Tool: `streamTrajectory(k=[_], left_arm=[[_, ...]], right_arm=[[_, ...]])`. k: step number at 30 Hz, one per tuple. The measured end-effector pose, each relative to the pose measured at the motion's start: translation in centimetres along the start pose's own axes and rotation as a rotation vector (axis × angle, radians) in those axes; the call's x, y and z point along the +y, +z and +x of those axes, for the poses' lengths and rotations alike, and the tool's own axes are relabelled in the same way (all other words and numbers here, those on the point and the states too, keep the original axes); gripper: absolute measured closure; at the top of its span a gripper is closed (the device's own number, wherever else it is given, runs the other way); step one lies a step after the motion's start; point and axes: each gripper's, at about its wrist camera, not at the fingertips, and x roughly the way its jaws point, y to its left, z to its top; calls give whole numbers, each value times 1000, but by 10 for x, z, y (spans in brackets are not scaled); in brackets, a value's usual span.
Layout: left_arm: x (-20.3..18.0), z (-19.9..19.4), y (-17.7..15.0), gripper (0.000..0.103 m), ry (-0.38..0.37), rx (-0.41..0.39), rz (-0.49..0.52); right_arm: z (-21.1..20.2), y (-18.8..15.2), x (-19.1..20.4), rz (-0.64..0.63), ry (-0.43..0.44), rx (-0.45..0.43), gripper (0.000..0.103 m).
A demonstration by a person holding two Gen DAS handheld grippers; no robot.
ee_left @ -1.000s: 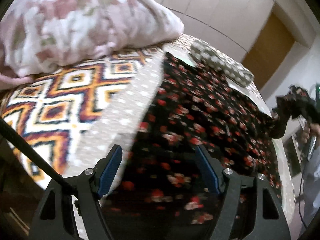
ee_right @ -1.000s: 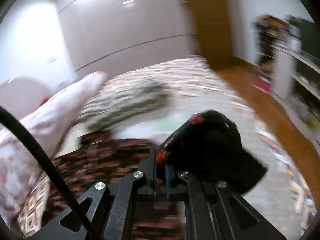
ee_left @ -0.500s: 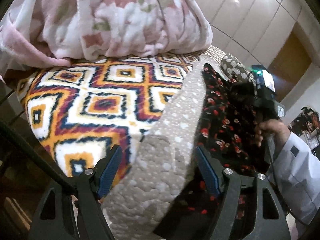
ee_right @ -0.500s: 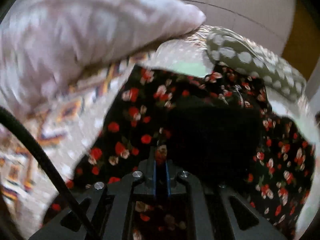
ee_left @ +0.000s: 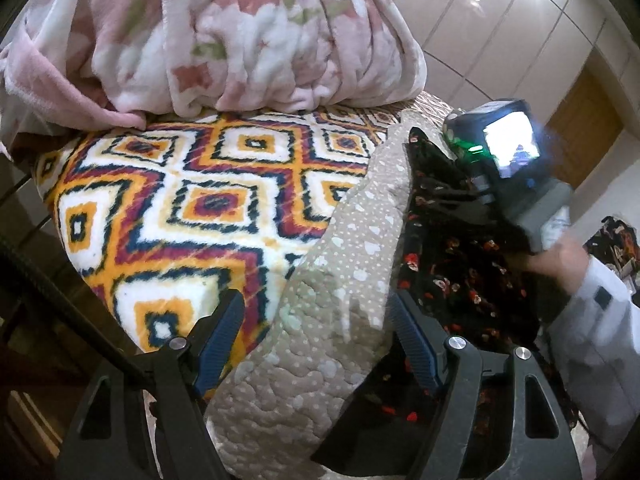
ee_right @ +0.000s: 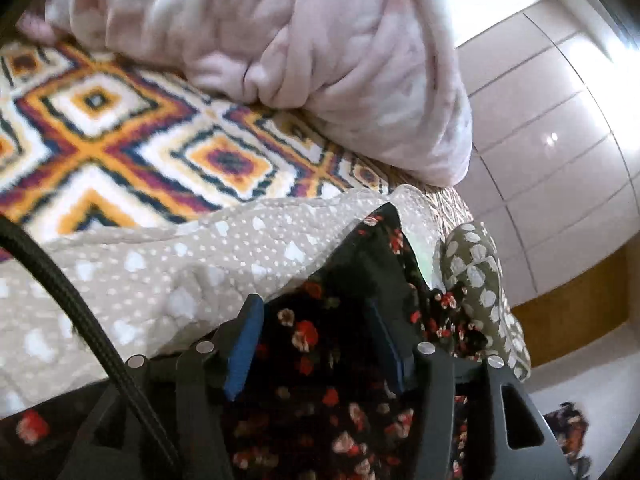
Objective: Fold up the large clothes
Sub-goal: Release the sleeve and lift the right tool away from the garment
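The left claw sits at the bottom centre of the left wrist view with its blue-padded fingers spread wide apart and holding nothing. Between them lies a beige quilted bedspread with small white hearts and dots, which runs up the middle of the frame. Just right of it is the large black garment printed with red and cream flowers, spread on the bed and reaching from the lower right to mid-right of the frame.

At the right edge of that view the person's right hand, blurred, grips the right device, whose lit screen shows at upper right above the garment.

In the right wrist view the right claw stands at bottom centre, its blue pads apart and gripping nothing; the floral garment lies directly under and between them, and a folded corner of it rises to a peak just above the fingers.

Left of the bedspread lies a fleece blanket with orange, white, dark red and navy diamonds. A bundled pink and white floral plush blanket rests on it across the top of the frame. A grey-green cushion with white spots lies at the right of the right wrist view, touching the garment's far edge. Glossy white wardrobe doors fill the upper right.
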Motion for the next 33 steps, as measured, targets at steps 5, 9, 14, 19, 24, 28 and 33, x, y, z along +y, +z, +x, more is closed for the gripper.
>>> streamTrajectory(k=[5,9,14,19,24,28,33], left_arm=[[-16,2,-1,29,-13,14,33],[-30,8,-4,29,-35,42,52],[-51,24,-12,29,-38,87,115],[-59,50,-17,29,-31,154,196],[-59,74,-16,29,-94,237,185],[-69,79,-21,63,-86,254,247],[-78,64,-31,93,-136,251,272]], right_arm=[[-45,-38,-55,187,76,4,45],[-71,-110,-126,423,102,56,40],[-101,-229,-184,716,139,130,36],[-136,-348,-186,875,101,217,36],[-159,-420,-169,1051,176,206,36],[-159,-451,-153,1196,245,184,35],[-150,-475,-128,1376,380,149,35]])
